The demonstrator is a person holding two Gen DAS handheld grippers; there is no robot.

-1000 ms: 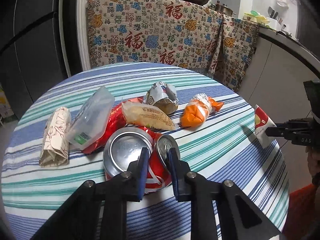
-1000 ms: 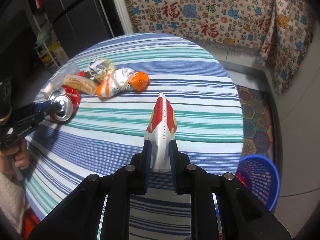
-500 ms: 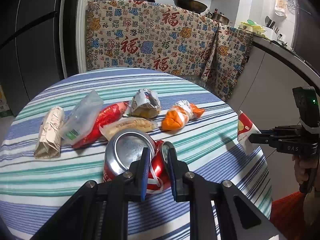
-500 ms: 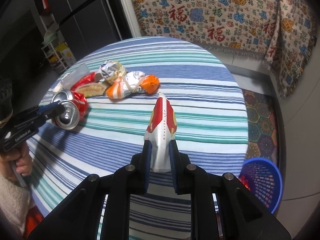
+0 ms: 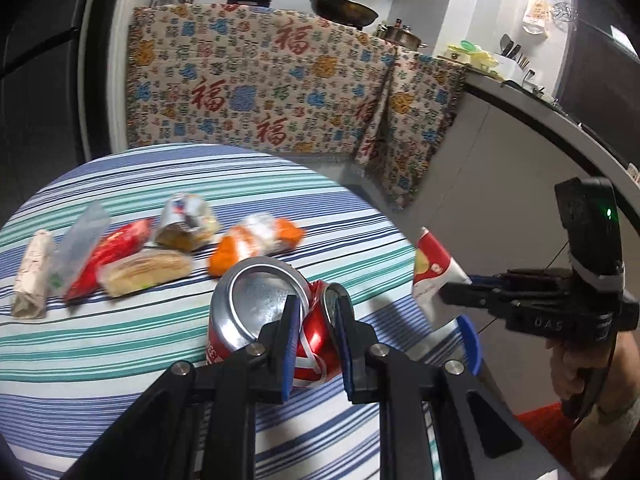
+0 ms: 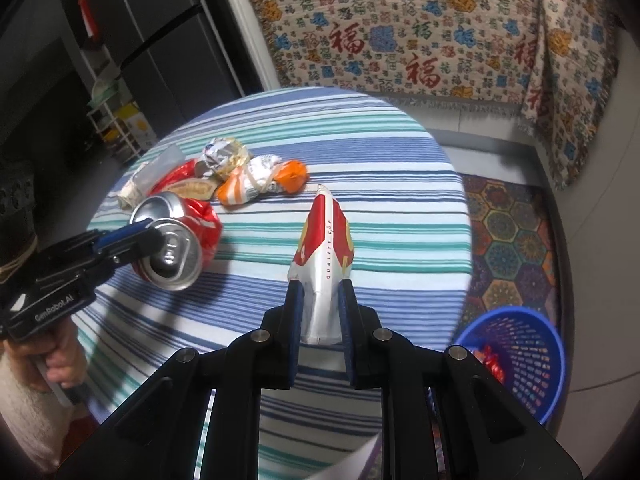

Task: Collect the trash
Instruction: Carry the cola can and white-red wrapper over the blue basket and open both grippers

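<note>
My left gripper (image 5: pixel 315 312) is shut on a crushed red soda can (image 5: pixel 256 300) and holds it above the striped round table (image 5: pixel 120 332). The can also shows in the right wrist view (image 6: pixel 176 240). My right gripper (image 6: pixel 320 304) is shut on a flattened red and white paper cup (image 6: pixel 326 248), held above the table's near edge; the cup shows in the left wrist view (image 5: pixel 434 270). A blue trash basket (image 6: pixel 516 356) stands on the floor at the right, beside the table.
Several pieces of trash lie on the table: an orange wrapper (image 6: pixel 260 182), a crumpled foil wrapper (image 6: pixel 222 156), a red packet (image 5: pixel 110 256), a clear bag (image 5: pixel 78 246), a paper roll (image 5: pixel 32 272). A patterned cloth (image 6: pixel 420 32) hangs behind.
My left gripper has lifted the can off the table and carried it to the right, toward the right gripper. The right gripper keeps the cup and has risen slightly.
</note>
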